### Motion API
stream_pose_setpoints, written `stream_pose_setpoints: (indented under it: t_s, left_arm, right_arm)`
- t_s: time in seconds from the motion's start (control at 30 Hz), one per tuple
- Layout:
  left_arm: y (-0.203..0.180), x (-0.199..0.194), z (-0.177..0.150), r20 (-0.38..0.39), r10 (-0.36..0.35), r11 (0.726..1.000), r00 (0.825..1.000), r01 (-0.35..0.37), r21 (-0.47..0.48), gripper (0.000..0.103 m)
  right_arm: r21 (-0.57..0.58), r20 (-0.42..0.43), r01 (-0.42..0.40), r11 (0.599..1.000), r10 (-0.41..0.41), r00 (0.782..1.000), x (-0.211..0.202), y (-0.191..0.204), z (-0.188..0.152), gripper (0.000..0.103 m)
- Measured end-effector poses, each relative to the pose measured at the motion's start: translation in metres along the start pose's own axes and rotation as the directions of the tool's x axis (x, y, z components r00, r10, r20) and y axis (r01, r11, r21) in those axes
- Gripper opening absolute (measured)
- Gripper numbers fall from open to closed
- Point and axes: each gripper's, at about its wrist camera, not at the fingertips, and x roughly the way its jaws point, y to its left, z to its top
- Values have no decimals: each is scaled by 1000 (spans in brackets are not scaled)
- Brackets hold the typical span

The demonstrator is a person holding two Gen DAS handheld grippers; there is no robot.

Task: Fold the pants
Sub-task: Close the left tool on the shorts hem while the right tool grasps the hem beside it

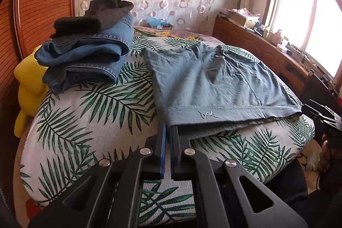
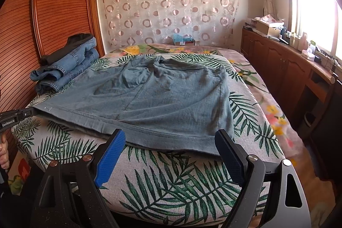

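A: Bed [image 2: 177, 181] with palm-leaf cover, grey-green pants [image 2: 162, 99] spread flat near its front edge, jeans stack [image 2: 64, 69] beside them.

B: Handling?

A: Thin, soft, light, wrinkly; probably drapes and slides. Take it at the hemmed corners.

B: Grippers?

A: Left gripper [image 1: 168, 131] pressed together, pinching the near-left hem corner. Right gripper [image 2: 168, 142] spread wide, just short of the hem.

B: Writing?

A: "GenRobot.AI" on the left gripper; small stitched mark [image 1: 207, 114] on hem, unreadable.
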Motion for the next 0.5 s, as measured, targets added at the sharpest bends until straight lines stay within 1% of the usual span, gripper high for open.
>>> stream_pose_setpoints:
  t_s: [0.1,0.27,0.37,0.43,0.47,0.5]
  left_arm:
    - [-3,1,0,-4,4,1000,1000,-4,7,4]
    - [-5,2,-1,-11,8,1000,1000,-8,10,4]
    - [-4,4,-2,-17,10,1000,1000,-9,10,4]
    - [-4,5,-3,-20,10,1000,1000,-10,8,4]
    - [-4,5,-3,-22,11,1000,1000,-11,8,4]
    - [-3,6,-3,-23,11,1000,1000,-11,8,4]
  right_arm:
    - [-3,-8,12,1000,-12,1000,2,-5,1,87]
    - [19,-36,33,999,-32,999,2,-26,-3,86]
    - [39,-61,36,999,-34,998,4,-40,-5,78]
    - [39,-73,45,998,-42,996,5,-44,-5,70]
    - [41,-79,51,998,-47,996,6,-46,-5,68]
    - [44,-87,52,998,-48,995,7,-48,-5,63]
